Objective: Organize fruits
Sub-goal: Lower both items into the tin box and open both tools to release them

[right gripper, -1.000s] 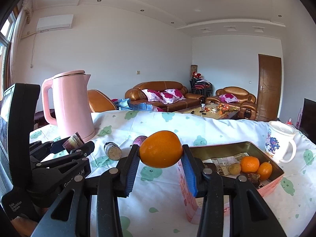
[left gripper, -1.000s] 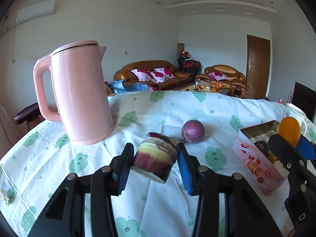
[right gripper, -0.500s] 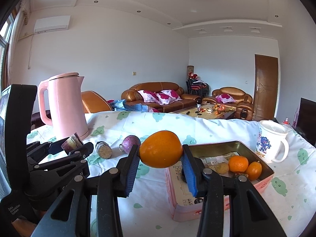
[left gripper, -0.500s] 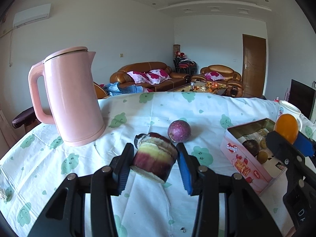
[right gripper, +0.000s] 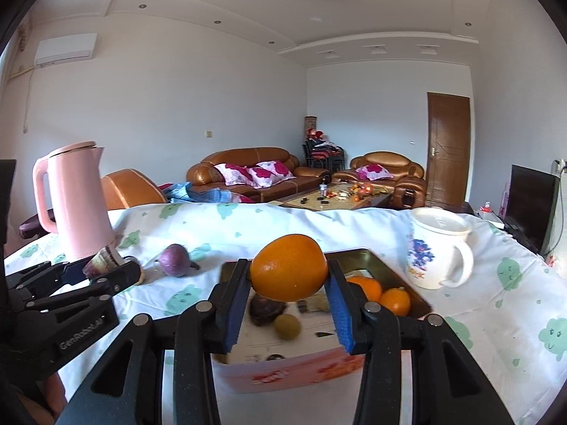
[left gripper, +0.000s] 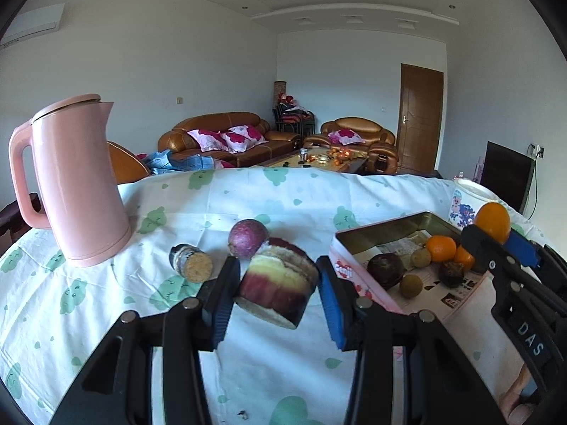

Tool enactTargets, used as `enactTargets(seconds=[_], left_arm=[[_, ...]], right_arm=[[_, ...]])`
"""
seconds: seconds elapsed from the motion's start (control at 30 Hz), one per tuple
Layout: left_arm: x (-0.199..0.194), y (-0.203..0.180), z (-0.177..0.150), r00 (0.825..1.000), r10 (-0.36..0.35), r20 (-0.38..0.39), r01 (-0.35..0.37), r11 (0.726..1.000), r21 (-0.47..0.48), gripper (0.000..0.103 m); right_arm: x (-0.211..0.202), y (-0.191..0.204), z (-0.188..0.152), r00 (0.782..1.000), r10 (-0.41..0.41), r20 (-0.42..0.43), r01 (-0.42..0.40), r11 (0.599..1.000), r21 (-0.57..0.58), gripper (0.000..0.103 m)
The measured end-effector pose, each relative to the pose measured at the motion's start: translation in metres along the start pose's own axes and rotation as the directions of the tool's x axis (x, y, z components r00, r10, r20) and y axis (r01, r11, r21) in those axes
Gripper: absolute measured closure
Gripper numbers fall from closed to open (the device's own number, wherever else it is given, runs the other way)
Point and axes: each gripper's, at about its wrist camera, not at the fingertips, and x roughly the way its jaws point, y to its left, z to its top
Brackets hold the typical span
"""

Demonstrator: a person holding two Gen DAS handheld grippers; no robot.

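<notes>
My left hand-held gripper (left gripper: 276, 292) pinches a cut purple sugarcane piece (left gripper: 277, 281) above the table (left gripper: 269, 191). My right hand-held gripper (right gripper: 288, 301) clamps an orange (right gripper: 288, 266) over the open tin box (right gripper: 283, 372) of fruit.

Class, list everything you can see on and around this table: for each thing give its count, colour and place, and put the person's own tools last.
kettle: 1, pink, far left on the tablecloth
tin box: 1, pink outside, open, right of centre
fruits in the tin: several; two small oranges, dark round ones, greenish ones
round purple fruit: 1, on the cloth
cut sugarcane piece: 1, dark rind, lying near the kettle
mug: 1, white with blue print, right of the tin
sofas: brown, in the background
left gripper: holds a purple-yellow cane piece
right gripper: holds a large orange above the tin
</notes>
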Motion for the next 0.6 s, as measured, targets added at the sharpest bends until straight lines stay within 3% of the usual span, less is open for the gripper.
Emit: enactTargets(seconds=[0.6], left_arm=[[0.027, -0.085, 0.017, 0.993, -0.120, -0.024, 0.121, 0.989, 0.085, 0.057]], right_arm=[[0.007, -0.092, 0.004, 0.985, -0.169, -0.042, 0.173, 0.980, 0.094, 0.058]])
